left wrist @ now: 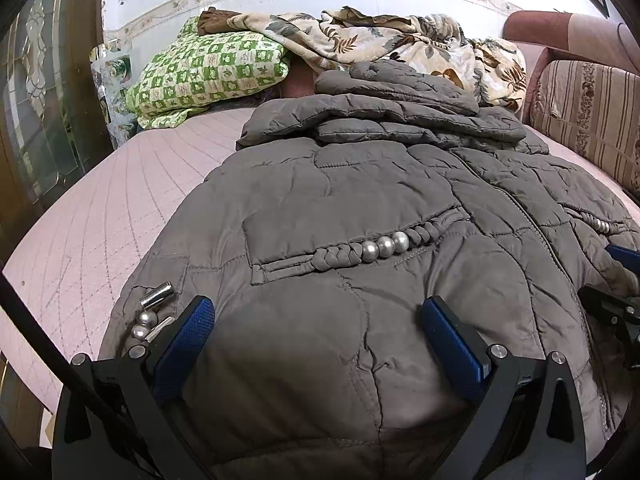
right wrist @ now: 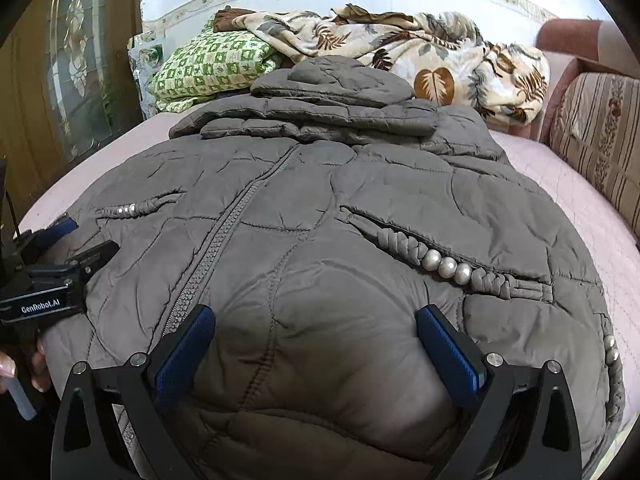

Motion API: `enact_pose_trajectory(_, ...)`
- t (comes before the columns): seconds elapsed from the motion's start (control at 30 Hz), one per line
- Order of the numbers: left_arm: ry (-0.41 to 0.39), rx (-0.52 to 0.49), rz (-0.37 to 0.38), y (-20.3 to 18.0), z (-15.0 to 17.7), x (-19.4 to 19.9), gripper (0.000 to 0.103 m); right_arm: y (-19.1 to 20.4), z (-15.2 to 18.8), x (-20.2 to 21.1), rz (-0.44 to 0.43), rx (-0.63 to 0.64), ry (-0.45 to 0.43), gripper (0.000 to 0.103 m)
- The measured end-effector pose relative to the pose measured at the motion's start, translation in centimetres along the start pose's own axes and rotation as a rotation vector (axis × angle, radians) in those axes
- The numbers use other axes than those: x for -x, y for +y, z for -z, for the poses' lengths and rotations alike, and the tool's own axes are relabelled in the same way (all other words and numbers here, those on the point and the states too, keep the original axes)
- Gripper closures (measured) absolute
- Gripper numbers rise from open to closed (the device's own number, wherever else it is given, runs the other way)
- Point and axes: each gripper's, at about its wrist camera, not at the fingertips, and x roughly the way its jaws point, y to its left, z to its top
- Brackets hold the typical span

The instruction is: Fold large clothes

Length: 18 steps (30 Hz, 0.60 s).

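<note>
Left wrist view, nearest first: the left gripper [left wrist: 316,336] hangs low over the hem of the grey-brown quilted puffer jacket [left wrist: 360,208], its blue-padded fingers [left wrist: 188,340] spread wide apart and released, nothing between them but the fabric below. Whether the tips touch the cloth cannot be told. At 9 o'clock of this gripper lie the silver metal cord toggles and beads [left wrist: 154,312] at the jacket's left hem corner. The right gripper [right wrist: 316,340] is likewise released over the hem, wide open, with the grey zip [right wrist: 224,248] running off toward 11 o'clock.

The jacket lies front-up on the pink quilted bed [left wrist: 100,216], covering most of its middle. Its long axis runs from 6 o'clock at the hem to 12 o'clock, where the sleeves appear folded across the chest and the padded hood [right wrist: 332,80] sits on top. Braided pocket trims with three silver pearls [left wrist: 386,246] slant on both sides.

It should handle as bulky, soft and springy, fairly light, with a smooth shell that may slip; a pinch needs a deep bite of padding. Best hold, I judge, is the two hem corners, away from the beads, to carry the hem toward 12 o'clock.

Beyond, at 11 o'clock, a green-and-white checked cushion [left wrist: 208,68]; at 12 to 1 o'clock a cream leaf-print blanket [left wrist: 380,40]; at 2 o'clock a striped pink headboard cushion [left wrist: 592,116]
</note>
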Motion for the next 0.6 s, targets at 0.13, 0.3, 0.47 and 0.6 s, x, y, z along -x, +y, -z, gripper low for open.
enact_pose_trajectory(0.13, -0.011, -0.003, -0.003, -0.1, 0.2, 0.1, 0.0, -0.1, -0.1, 0.0, -0.004, 0.01, 0.002, 0.001)
enact_pose_trajectory(0.3, -0.015, -0.013, -0.008, -0.3, 0.2, 0.2, 0.0, -0.1, -0.1, -0.1, -0.008, 0.015, 0.006, 0.001)
enact_pose_trajectory(0.47, 0.029, -0.052, -0.013, -0.5, -0.6, 1.0, 0.0, -0.1, -0.3, 0.6, -0.013, 0.028, 0.027, 0.001)
enact_pose_trajectory(0.6, 0.013, -0.005, -0.021, 0.7, -0.5, 3.6, 0.0, -1.4, -0.4, 4.0, -0.077, -0.031, -0.029, 0.001)
